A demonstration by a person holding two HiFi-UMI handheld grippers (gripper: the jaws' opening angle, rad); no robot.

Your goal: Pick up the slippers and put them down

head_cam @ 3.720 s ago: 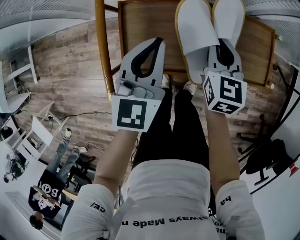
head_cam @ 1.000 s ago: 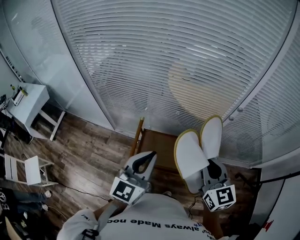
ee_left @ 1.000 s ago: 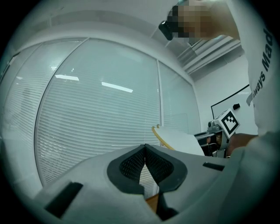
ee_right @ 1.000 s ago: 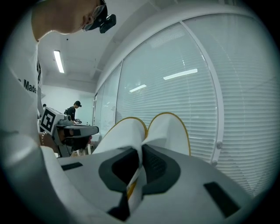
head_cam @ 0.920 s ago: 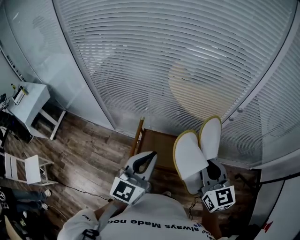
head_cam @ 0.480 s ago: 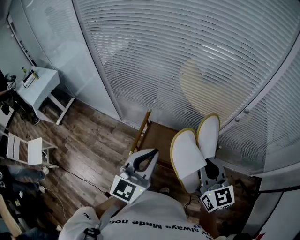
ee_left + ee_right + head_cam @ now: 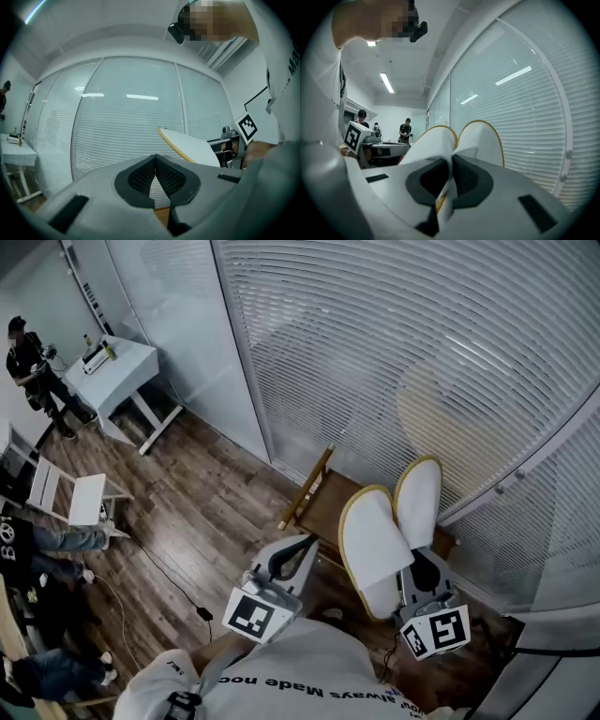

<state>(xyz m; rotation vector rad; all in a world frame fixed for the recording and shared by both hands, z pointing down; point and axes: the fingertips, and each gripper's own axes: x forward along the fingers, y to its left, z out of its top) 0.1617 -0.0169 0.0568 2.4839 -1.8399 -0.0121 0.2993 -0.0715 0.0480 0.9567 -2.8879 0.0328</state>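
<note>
Two white slippers with yellow piping (image 7: pixel 375 540) are held together, soles out, in front of the person's right side. My right gripper (image 7: pixel 412 579) is shut on their heel edges; the right gripper view has both slippers (image 7: pixel 454 140) standing up from between the jaws. My left gripper (image 7: pixel 292 557) is at the left, shut and holding nothing, its jaws (image 7: pixel 155 173) closed tip to tip. The slippers' edge (image 7: pixel 187 145) and the right gripper's marker cube (image 7: pixel 247 126) show at the right of the left gripper view.
A wooden stand (image 7: pixel 323 498) sits below the slippers against a glass wall with horizontal blinds (image 7: pixel 394 343). At far left stand a white table (image 7: pixel 117 367) and white chairs (image 7: pixel 75 498), with people (image 7: pixel 33 362) and cables (image 7: pixel 159 568) on the wood floor.
The head view has swung left: more floor, the white table and people came into sight. Both grippers shifted slightly with it; the slippers stay gripped in the right one.
</note>
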